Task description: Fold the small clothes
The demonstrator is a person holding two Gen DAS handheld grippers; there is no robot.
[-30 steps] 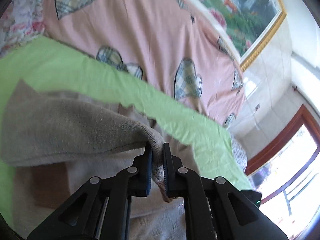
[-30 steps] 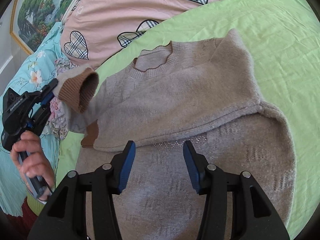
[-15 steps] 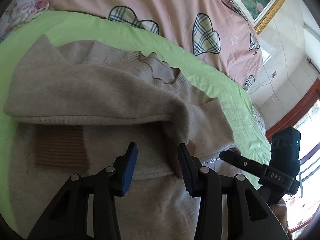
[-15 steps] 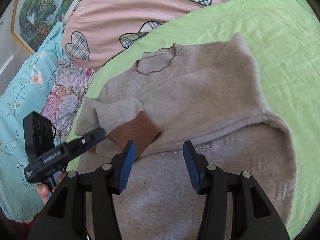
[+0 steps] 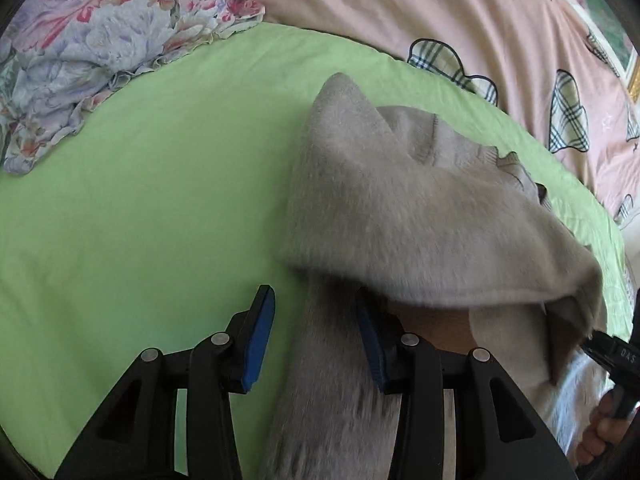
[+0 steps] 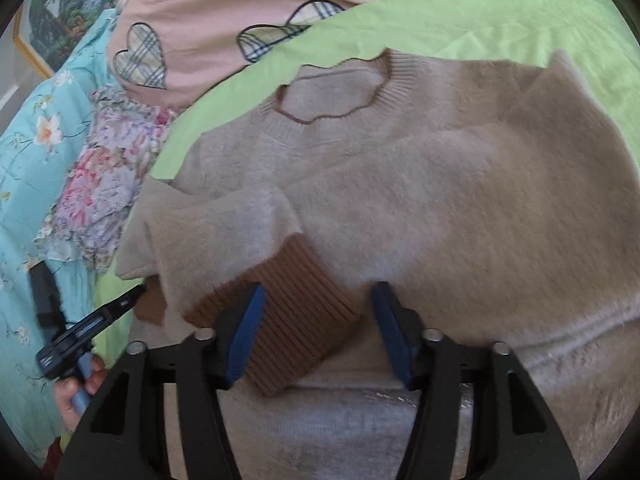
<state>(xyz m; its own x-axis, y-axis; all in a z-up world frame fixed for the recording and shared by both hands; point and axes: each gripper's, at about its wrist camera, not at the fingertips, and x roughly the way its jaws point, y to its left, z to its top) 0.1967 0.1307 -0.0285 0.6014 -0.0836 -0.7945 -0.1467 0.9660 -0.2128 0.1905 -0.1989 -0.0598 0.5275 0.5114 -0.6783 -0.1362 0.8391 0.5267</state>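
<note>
Beige knitted sweater (image 6: 460, 200) lay on the green bed sheet (image 5: 140, 200), brown ribbed cuff (image 6: 296, 316) at 6 o'clock between the spread right gripper (image 6: 318, 332). Left gripper (image 5: 316, 344), spread, straddled its edge.

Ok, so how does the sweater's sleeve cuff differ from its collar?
The cuff is solid brown; the collar is beige like the sweater, with only a thin brown wavy edge. The cuff lies slanted across the sweater's body at the near end; the collar sits at the far end, lying flat. Both are ribbed knit.
</note>
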